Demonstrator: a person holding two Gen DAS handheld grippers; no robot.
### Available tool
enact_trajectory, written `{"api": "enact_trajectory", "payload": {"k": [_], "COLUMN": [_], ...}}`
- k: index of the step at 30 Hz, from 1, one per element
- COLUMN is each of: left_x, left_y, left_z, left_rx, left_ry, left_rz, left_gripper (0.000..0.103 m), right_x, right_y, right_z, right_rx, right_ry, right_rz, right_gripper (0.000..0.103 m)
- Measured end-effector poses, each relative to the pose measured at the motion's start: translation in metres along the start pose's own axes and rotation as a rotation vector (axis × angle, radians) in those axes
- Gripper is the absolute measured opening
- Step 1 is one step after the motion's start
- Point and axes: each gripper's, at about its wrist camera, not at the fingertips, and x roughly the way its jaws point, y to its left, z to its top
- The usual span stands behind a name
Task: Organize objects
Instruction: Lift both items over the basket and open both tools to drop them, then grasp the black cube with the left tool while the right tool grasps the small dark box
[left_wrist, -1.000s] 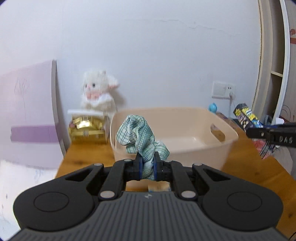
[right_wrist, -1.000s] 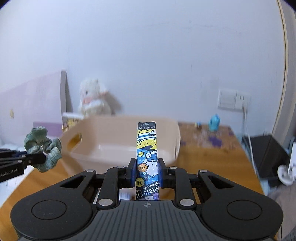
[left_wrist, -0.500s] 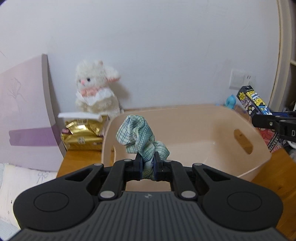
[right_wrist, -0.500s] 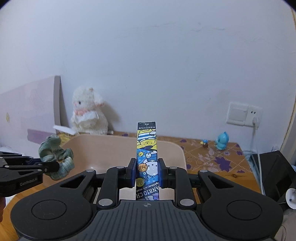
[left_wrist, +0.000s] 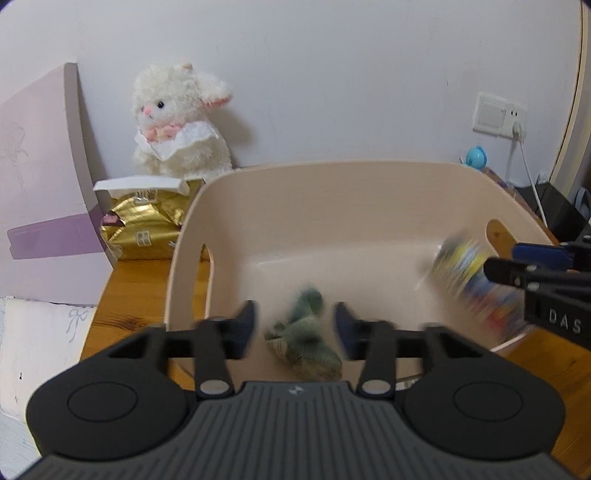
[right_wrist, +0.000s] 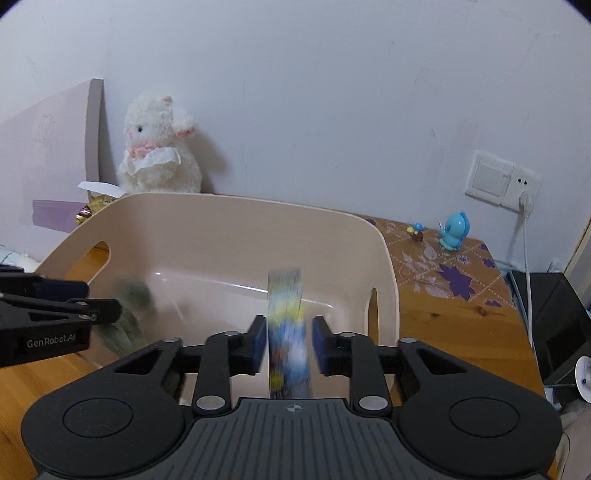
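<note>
A beige plastic basket (left_wrist: 369, 192) with handle holes stands on the wooden table; it also shows in the right wrist view (right_wrist: 236, 221). My left gripper (left_wrist: 294, 325) is open over the basket, and the green scrunchie (left_wrist: 306, 339) is blurred, falling between its jaws. My right gripper (right_wrist: 289, 343) is open over the basket's right side, and the blue and yellow cartoon box (right_wrist: 286, 332) is blurred, dropping free between its jaws. The box (left_wrist: 469, 273) and the scrunchie (right_wrist: 129, 317) each show blurred in the other view.
A white plush lamb (left_wrist: 177, 122) sits against the wall behind a gold packet (left_wrist: 144, 229). A purple board (left_wrist: 40, 166) leans at the left. A blue toy figure (right_wrist: 454, 229) and a wall socket (right_wrist: 498, 181) are at the right. A black box (right_wrist: 561, 317) stands beside the table.
Both grippers moved forward over the basket and opened. The scrunchie and the cartoon box left the jaws and are falling into the basket.
</note>
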Motion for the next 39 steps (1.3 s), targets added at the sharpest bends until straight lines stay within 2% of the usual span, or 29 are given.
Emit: {"api": "enact_trajectory", "payload": {"k": [1, 2, 4, 7, 8, 9, 12, 19, 22, 29, 39], "left_x": [-0.004, -0.011, -0.022, -0.039, -0.045, -0.050, -0.063, -0.077, -0.081, -0.078, -0.059], "left_y": [0.002, 0.003, 0.007, 0.014, 0.016, 0.018, 0.025, 0.038, 0.039, 0.036, 0.038], "left_z": [0.000, 0.000, -0.001, -0.003, -0.005, -0.007, -0.017, -0.054, -0.072, -0.108, -0.134], "left_rx": [-0.007, -0.014, -0.028, -0.044, -0.047, -0.048, -0.036, -0.022, 0.014, 0.113, 0.140], "left_ry": [-0.022, -0.043, -0.070, -0.095, -0.104, -0.112, -0.120, -0.099, -0.099, -0.080, -0.041], "left_rz": [0.006, 0.012, 0.010, -0.006, -0.005, -0.004, -0.010, -0.033, -0.022, -0.020, -0.074], "left_gripper": [0.074, 0.080, 0.084, 0.090, 0.090, 0.091, 0.094, 0.095, 0.095, 0.095, 0.095], "right_x": [-0.003, -0.008, -0.020, -0.036, -0.042, -0.047, -0.062, -0.076, -0.078, -0.066, -0.045], "right_y": [0.000, 0.000, -0.003, -0.009, -0.011, -0.014, -0.017, -0.020, -0.015, 0.004, 0.032], "right_z": [0.000, 0.000, 0.001, 0.001, -0.001, -0.002, -0.012, -0.044, -0.061, -0.097, -0.132], "right_rx": [-0.004, -0.005, 0.005, 0.036, 0.046, 0.053, 0.056, 0.109, 0.112, 0.121, 0.127], "right_ry": [-0.010, -0.026, -0.055, -0.071, -0.074, -0.076, -0.088, -0.049, -0.030, 0.054, 0.154], "right_rz": [-0.003, -0.005, 0.006, 0.042, 0.051, 0.057, 0.062, 0.088, 0.096, 0.125, 0.158], "right_gripper": [0.058, 0.062, 0.072, 0.081, 0.083, 0.090, 0.098, 0.101, 0.101, 0.101, 0.101]}}
